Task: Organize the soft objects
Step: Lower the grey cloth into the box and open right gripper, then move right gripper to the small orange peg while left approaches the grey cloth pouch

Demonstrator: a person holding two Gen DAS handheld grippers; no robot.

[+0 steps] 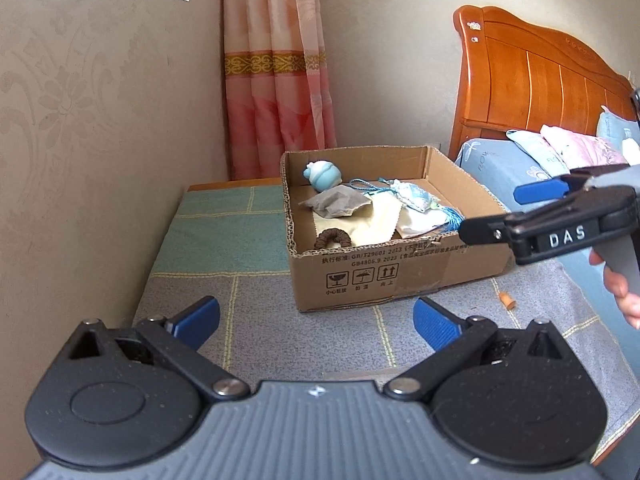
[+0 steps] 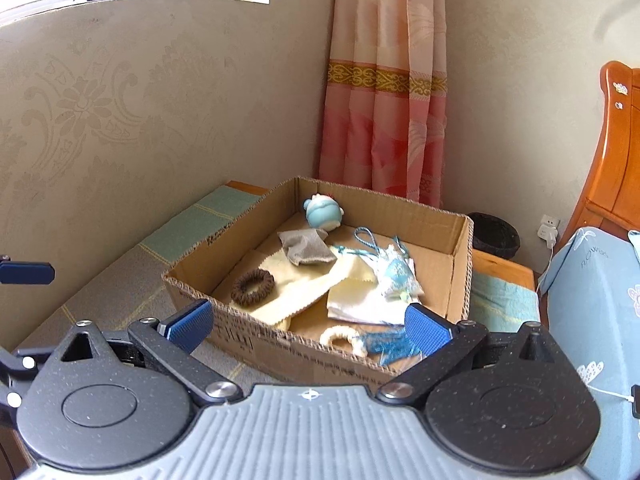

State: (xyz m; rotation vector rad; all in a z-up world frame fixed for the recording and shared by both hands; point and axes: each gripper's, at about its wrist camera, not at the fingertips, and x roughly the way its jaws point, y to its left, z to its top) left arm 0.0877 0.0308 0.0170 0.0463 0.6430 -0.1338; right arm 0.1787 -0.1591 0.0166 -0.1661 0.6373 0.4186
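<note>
An open cardboard box (image 1: pixel 384 276) (image 2: pixel 460 252) stands on a patchwork-covered table. In it lie a blue plush toy (image 1: pixel 322 176) (image 2: pixel 322 211), a grey cloth (image 1: pixel 340 202) (image 2: pixel 306 247), cream cloths (image 2: pixel 304 284), a brown scrunchie (image 1: pixel 333 239) (image 2: pixel 253 287), a white ring (image 2: pixel 340 336) and a blue tasselled sachet (image 1: pixel 418 198) (image 2: pixel 396 276). My left gripper (image 1: pixel 316 322) is open and empty, short of the box. My right gripper (image 2: pixel 308 326) is open and empty over the box's near wall; it shows from the side in the left wrist view (image 1: pixel 520 208).
The patchwork table cloth (image 1: pixel 224 240) runs along the wallpapered wall on the left. A pink curtain (image 2: pixel 384 100) hangs behind the box. A bed with an orange headboard (image 1: pixel 532 76) is on the right. A small orange object (image 1: pixel 507 301) lies right of the box. A dark basket (image 2: pixel 494 238) sits behind.
</note>
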